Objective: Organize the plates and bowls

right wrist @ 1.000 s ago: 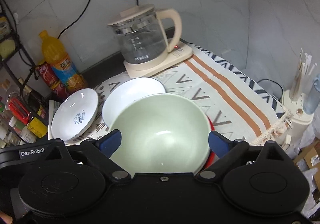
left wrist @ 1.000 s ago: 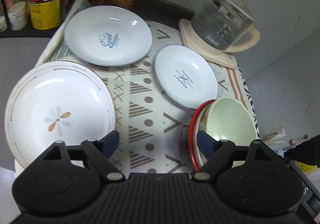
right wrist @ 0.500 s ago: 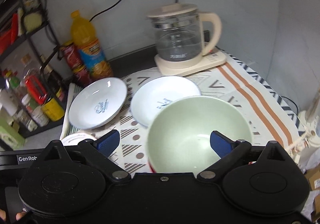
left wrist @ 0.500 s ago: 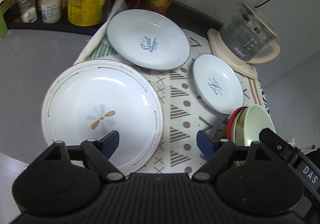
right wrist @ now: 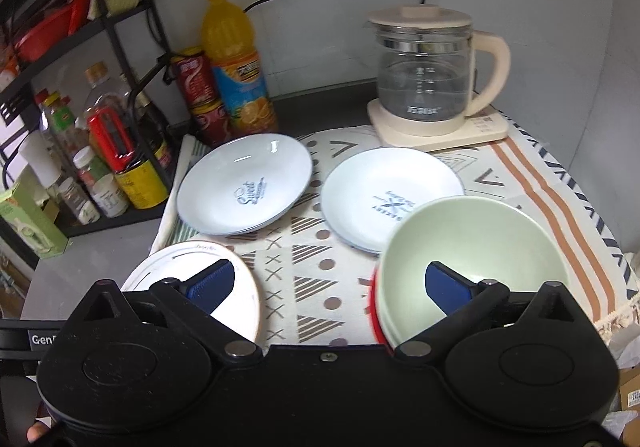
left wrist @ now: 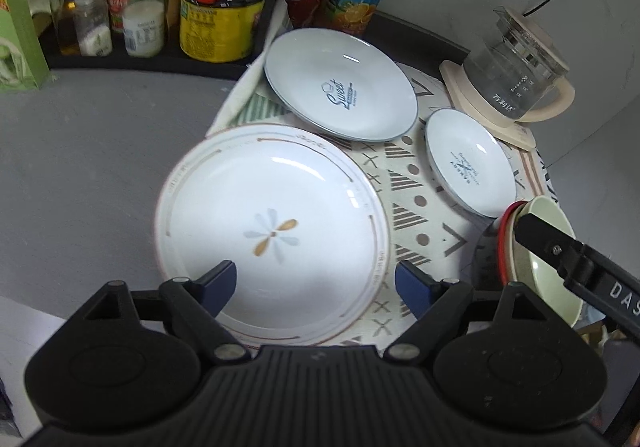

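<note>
The left gripper hangs over the near rim of the flower plate, its jaws opening, 1 blue pad above the plate and 1 above the patterned cloth, gripping nothing. The right gripper is also opening and empty, 1 pad over the flower plate's edge, the other over the green bowl, which sits in a red-rimmed bowl. Beyond lie the "Sweet" plate and a smaller plate, apart. A glass kettle stands behind.
</note>
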`<state>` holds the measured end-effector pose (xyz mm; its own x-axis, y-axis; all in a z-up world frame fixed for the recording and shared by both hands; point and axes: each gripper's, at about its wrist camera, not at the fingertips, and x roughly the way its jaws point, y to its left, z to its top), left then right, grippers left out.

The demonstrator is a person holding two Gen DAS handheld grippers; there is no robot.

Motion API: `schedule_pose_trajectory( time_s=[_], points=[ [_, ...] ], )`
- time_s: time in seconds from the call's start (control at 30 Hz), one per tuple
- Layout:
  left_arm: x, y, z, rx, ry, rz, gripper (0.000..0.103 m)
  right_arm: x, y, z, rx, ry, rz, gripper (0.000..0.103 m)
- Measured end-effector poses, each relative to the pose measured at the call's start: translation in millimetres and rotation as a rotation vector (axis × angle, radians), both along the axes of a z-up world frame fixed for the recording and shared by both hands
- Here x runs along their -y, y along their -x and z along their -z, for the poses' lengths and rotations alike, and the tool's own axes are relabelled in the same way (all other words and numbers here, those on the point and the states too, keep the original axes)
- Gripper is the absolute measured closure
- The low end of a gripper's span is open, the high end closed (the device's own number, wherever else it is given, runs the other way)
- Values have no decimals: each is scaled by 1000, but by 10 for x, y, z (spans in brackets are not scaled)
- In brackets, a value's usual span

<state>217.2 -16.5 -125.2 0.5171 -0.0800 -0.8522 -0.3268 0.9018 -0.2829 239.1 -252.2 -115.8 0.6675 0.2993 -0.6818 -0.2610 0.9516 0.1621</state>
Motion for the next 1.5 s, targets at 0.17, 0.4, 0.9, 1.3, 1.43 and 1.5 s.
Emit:
schedule_pose_trajectory(
  time_s=[0.17, 0.4, 0.9, 1.3, 1.43, 1.5],
  points=[
    [-99, 78, -52, 9, -23, -3, 18, -164, 30, 14, -16, 23, -34, 0],
    [-199, 85, -138, 2, -58, -3, 18, -295, 78, 25, -37, 71, -66, 0],
    [-328, -217, -130, 6, -50, -61, 18, -380, -96, 52, -42, 78, -103, 0],
    [-524, -561, -39, 32, 6, -162, 18, -442, -549, 152, -87, -27, -74, 0],
    [-564, -743, 26, 40, 26, -162, 18, -524, -719, 207, -102, -41, -42, 1],
    [-581, -842, 55, 41, 29, -169, 18, -554, -830, 250, -120, -67, -31, 4]
  ],
)
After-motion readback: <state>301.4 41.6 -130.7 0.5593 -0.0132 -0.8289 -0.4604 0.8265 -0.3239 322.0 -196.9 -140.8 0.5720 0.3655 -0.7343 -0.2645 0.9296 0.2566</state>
